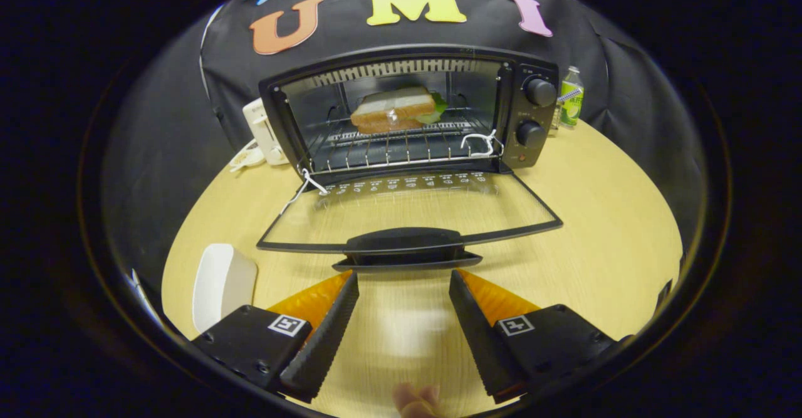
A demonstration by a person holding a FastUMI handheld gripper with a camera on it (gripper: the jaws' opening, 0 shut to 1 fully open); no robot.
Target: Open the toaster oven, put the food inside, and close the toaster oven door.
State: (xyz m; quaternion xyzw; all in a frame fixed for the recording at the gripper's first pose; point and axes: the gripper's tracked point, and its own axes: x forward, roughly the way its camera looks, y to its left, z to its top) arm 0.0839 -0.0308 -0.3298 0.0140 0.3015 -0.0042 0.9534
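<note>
Toaster oven stands with door folded down, sandwich on its rack; tongs released, empty, just before the door handle.

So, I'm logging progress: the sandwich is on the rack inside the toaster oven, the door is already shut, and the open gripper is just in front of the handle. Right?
Not quite. The gripper view shows the door folded down open, its handle just ahead of the open gripper. The sandwich is on the rack inside the toaster oven, as you said.
</note>
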